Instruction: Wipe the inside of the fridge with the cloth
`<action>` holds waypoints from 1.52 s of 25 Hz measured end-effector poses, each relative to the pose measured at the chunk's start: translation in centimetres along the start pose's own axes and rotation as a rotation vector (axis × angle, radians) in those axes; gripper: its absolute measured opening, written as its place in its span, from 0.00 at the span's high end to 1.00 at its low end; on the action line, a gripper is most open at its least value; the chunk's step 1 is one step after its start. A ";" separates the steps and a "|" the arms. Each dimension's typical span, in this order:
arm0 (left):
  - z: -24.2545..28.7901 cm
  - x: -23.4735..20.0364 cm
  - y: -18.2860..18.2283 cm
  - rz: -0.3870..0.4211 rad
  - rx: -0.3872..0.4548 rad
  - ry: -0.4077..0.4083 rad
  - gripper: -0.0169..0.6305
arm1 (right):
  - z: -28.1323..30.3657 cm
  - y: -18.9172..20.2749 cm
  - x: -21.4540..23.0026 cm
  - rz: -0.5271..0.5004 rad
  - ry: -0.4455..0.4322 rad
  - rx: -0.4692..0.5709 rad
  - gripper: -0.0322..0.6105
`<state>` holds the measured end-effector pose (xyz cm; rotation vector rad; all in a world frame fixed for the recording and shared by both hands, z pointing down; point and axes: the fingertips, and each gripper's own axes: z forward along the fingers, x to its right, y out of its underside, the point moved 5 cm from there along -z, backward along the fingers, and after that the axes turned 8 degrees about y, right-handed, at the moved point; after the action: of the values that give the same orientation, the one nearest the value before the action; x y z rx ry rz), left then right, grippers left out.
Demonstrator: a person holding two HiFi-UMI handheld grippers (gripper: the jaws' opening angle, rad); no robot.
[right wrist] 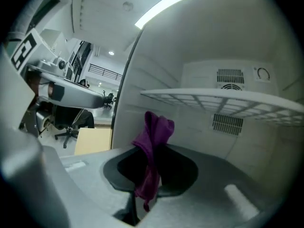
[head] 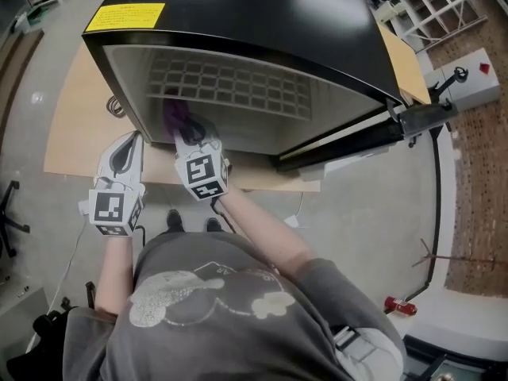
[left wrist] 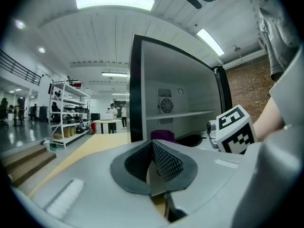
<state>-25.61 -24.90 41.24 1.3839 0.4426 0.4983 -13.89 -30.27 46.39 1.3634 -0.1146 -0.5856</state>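
A black mini fridge (head: pixel 262 14) stands open on a wooden platform, its white inside (right wrist: pixel 237 137) and wire shelf (head: pixel 230 82) showing. My right gripper (head: pixel 190 133) is shut on a purple cloth (right wrist: pixel 153 146), held at the mouth of the fridge near its left wall; the cloth (head: pixel 175 117) bunches up above the jaws. My left gripper (head: pixel 127 153) stays outside, left of the fridge's front edge, its jaws shut with nothing between them. In the left gripper view the cloth (left wrist: pixel 162 135) shows past the closed pads.
The fridge door (head: pixel 349 137) hangs open to the right. A wooden platform (head: pixel 75 125) carries the fridge. A rear fan vent (right wrist: pixel 230 76) sits on the back wall. Shelving racks (left wrist: pixel 66 113) and people stand far off. A red object (head: pixel 401 305) lies on the floor.
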 end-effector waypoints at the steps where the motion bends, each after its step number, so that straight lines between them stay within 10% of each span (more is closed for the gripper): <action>1: 0.0 -0.3 0.1 -0.001 -0.002 0.001 0.95 | 0.9 0.0 0.0 -0.007 -0.001 -0.002 0.89; 11: 0.6 -1.8 0.8 -0.016 -0.016 0.034 0.95 | 5.8 -0.4 0.2 0.010 0.005 -0.002 0.89; 26: 1.3 0.9 1.0 -0.025 -0.014 0.040 0.95 | -2.7 -0.3 -3.4 -0.048 -0.201 0.068 0.89; 38: 3.1 1.8 2.3 -0.030 -0.037 0.046 0.95 | 1.5 2.3 -2.1 -0.019 -0.180 -0.084 0.89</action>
<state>-22.53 -26.14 43.92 1.3311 0.4885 0.5119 -15.52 -30.39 49.40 1.2302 -0.2207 -0.7214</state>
